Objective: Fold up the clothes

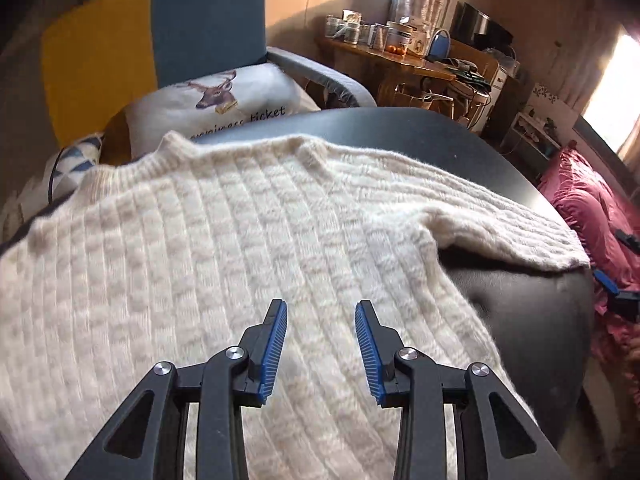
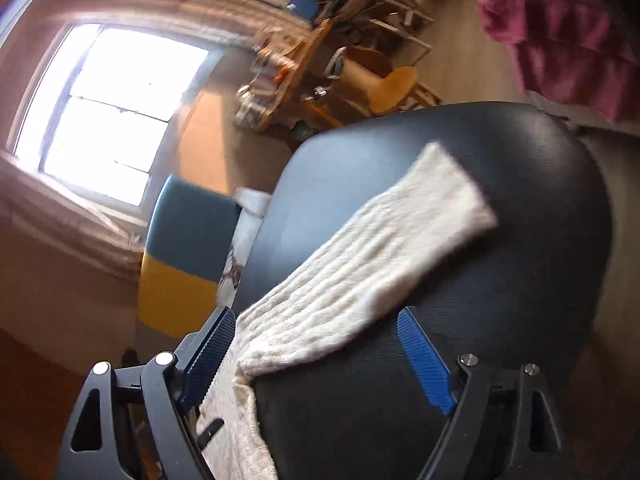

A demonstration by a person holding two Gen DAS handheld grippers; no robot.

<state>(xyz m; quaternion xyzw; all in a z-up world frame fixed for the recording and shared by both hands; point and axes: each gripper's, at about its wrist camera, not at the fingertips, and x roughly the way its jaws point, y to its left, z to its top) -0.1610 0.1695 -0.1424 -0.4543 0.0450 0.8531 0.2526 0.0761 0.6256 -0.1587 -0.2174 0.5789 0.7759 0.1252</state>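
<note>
My left claw (image 1: 321,346) is spread wide, its blue ribbed pads (image 1: 274,350) apart with nothing between them, hanging over the body of the cream ribbed sweater (image 1: 208,240). The sweater lies flat and spread out on the dark rounded counter (image 1: 420,128), directly ahead of and beneath this claw, with its neckline at the far edge from me. Ahead and to the right of the left claw, one sleeve (image 1: 500,228) stretches out sideways across the counter, its cuff near the counter's right rim. Beyond the sweater, past the counter's far edge, sits a blue and yellow armchair (image 1: 160,40) with a white deer-print cushion (image 1: 216,100) on it, and off to the right a pink quilt (image 1: 592,208).

My right claw (image 2: 316,356) is also spread wide, gripping nothing. Seen from it, the sweater's sleeve (image 2: 380,252) runs ahead and away to the upper right across the dark counter (image 2: 520,280), the cuff at its far end. The near part of the sleeve sits between the two blue pads, closer to the left pad (image 2: 208,356), which is just beside the knit; I cannot tell whether it touches. The right pad (image 2: 426,364) is over bare counter, apart from the fabric. This view is blurred
</note>
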